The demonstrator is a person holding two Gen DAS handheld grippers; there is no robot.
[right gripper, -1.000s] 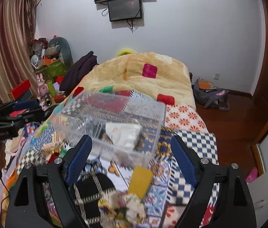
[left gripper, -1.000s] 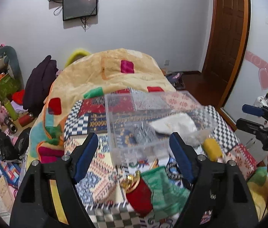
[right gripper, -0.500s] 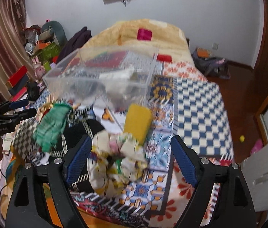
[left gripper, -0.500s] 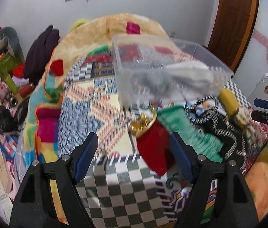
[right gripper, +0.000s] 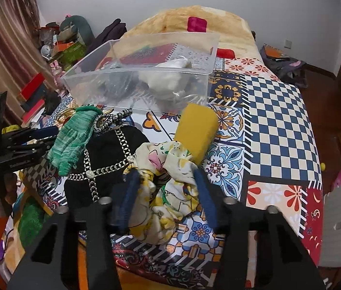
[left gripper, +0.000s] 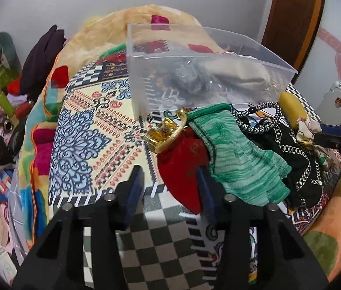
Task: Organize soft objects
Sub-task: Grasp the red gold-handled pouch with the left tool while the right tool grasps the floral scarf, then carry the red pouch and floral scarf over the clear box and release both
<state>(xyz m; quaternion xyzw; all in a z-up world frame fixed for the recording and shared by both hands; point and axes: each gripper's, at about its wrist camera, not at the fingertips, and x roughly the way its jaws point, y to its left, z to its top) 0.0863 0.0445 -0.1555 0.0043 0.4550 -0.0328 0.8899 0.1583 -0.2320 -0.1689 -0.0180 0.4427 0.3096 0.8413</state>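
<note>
Left hand-held gripper [left gripper: 170, 181]: jaws are spread apart, nothing clamped; the tip of a red pouch [left gripper: 182, 164] is seen between the blue pads, the right pad just beside its edge; actual contact cannot be told. The pouch carries a gold ring closure [left gripper: 166, 133] at its far end.

Right hand-held gripper [right gripper: 166, 188]: jaws likewise parted and empty, set either side of a crumpled floral cloth [right gripper: 168, 183] in cream, yellow and green; whether the pads touch the cloth cannot be told.

Items laid near the foot edge of the bed [right gripper: 279, 120], on a patchwork cover:
- green knitted piece [left gripper: 240, 159], overlapping the red pouch on its right side
- black bag [right gripper: 107, 159] with silver chain trim and a black-and-white cord, between the green piece and the floral cloth, partly covered by both
- yellow block [right gripper: 197, 130], touching the far side of the floral cloth

Clear plastic bin [right gripper: 141, 79]: placed farther up the bed, just beyond the row of items; a cream cloth bundle [right gripper: 168, 79] and a grey item [left gripper: 189, 79] are held inside, side by side.

Beyond the bin, a tan blanket [right gripper: 194, 17] is heaped toward the head of the bed
</note>
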